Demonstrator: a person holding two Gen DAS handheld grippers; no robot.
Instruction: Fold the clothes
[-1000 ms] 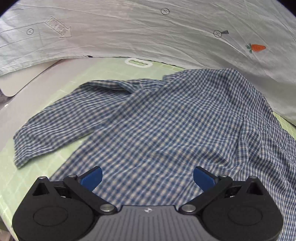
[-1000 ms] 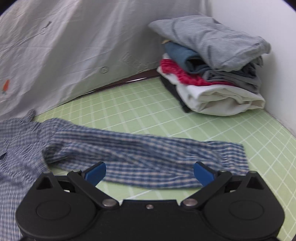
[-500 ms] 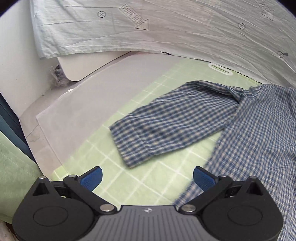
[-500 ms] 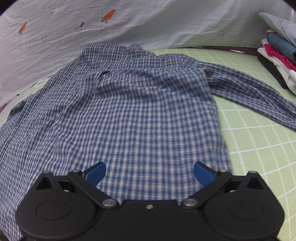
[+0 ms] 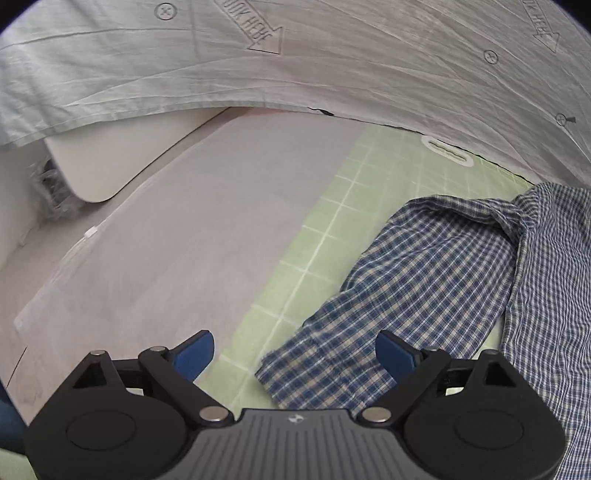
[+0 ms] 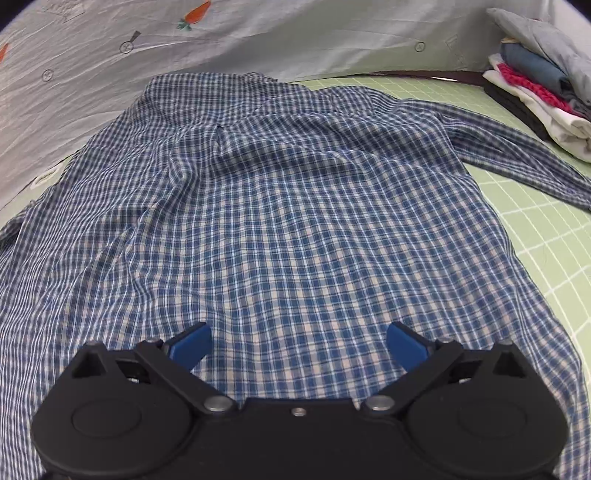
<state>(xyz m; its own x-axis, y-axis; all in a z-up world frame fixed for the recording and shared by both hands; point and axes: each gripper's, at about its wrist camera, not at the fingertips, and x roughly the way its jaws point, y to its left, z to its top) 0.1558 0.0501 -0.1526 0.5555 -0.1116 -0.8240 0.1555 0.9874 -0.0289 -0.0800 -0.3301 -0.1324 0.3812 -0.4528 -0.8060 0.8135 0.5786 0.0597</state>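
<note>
One rumpled blue checked shirt (image 6: 295, 229), outspread

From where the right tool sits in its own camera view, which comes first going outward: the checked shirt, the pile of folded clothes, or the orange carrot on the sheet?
1. Checked shirt: spread on the green mat directly under and ahead of the right tool.
2. Pile of folded clothes: far right, by the wall.
3. Orange carrot: top, left of centre, on the hanging sheet.

The pile and the carrot are both far back; too close to call.

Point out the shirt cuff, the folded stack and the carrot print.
shirt cuff (image 5: 295, 363), left wrist view, on the sleeve's end.
folded stack (image 6: 532, 70), right wrist view, on the blue layer.
carrot print (image 6: 197, 11), right wrist view, on its orange body.
</note>
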